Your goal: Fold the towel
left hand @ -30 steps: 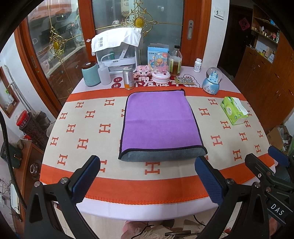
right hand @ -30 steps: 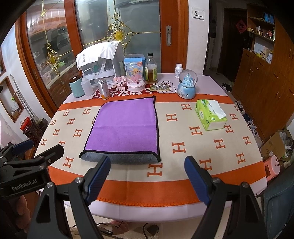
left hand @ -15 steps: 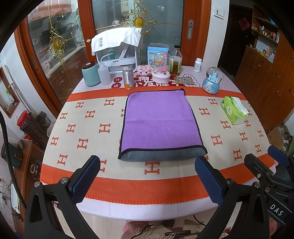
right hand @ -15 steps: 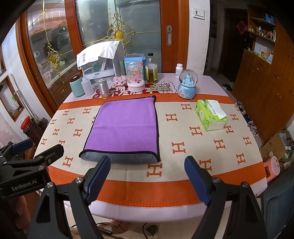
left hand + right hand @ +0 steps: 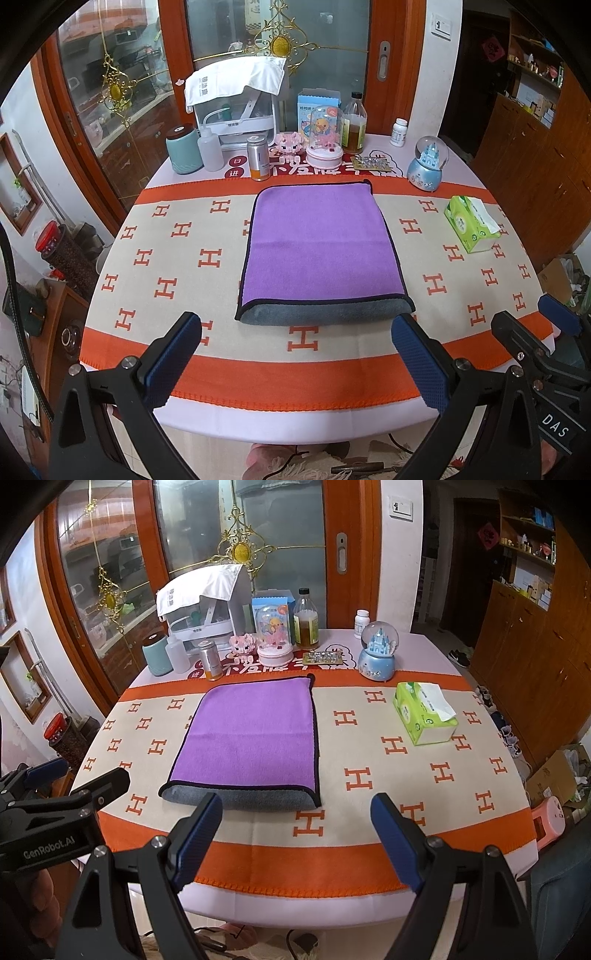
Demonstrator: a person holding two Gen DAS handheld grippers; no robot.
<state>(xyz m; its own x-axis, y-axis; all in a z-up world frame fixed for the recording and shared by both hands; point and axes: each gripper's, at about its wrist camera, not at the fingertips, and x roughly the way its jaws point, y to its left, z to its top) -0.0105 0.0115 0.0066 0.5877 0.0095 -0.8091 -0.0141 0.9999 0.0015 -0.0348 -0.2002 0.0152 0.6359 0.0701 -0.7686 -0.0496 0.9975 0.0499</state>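
On the desk (image 5: 110, 236) the folded towel (image 5: 321, 243) runs lengthwise away, grey underside peeking out nearest; left claw (image 5: 295, 354) and right claw (image 5: 295, 834) hang apart, their handles cut off.

The purple towel (image 5: 321, 243) lies folded flat on the table, grey underside showing along its near fold.

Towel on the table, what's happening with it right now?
Nobody is touching it. The towel lies flat on the table, already folded over once, purple side up with the grey fold at the near edge. Both tongs, left and right, hover open and empty short of that edge.
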